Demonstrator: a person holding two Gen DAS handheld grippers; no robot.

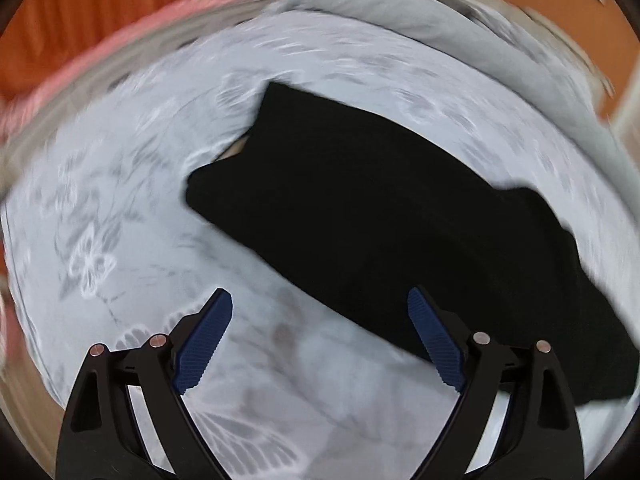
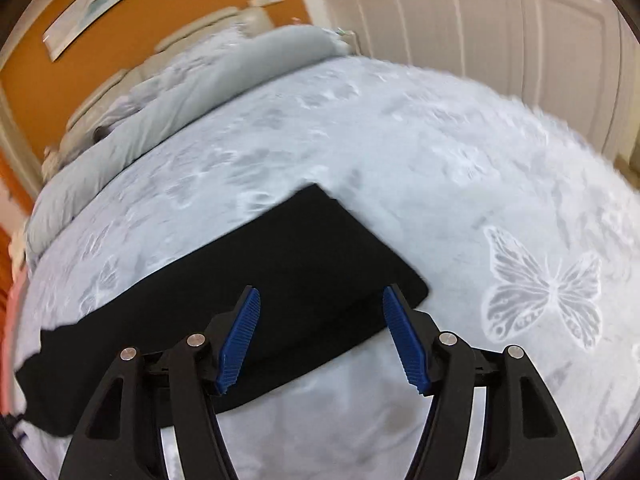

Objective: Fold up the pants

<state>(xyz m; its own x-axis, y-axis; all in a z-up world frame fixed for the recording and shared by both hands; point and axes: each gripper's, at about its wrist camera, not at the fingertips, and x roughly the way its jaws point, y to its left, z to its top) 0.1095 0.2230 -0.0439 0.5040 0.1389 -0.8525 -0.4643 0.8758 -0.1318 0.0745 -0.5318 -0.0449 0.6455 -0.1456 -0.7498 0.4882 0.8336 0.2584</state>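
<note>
Black pants [image 1: 384, 216] lie flat on a pale bedspread [image 1: 120, 208] printed with butterflies, as one long folded band running from the middle to the lower right. My left gripper [image 1: 320, 300] is open and empty, above the near edge of the pants, its right finger over the cloth. In the right wrist view the pants [image 2: 280, 272] stretch from the centre to the lower left. My right gripper [image 2: 322, 300] is open and empty, hovering over the end of the pants near their right corner.
A grey duvet [image 2: 168, 96] is bunched along the far side of the bed, also in the left wrist view [image 1: 460, 28]. Orange wall [image 2: 140, 20] and white panelled doors [image 2: 500, 40] stand behind. A pink cloth [image 1: 100, 60] lies at the bed's left edge.
</note>
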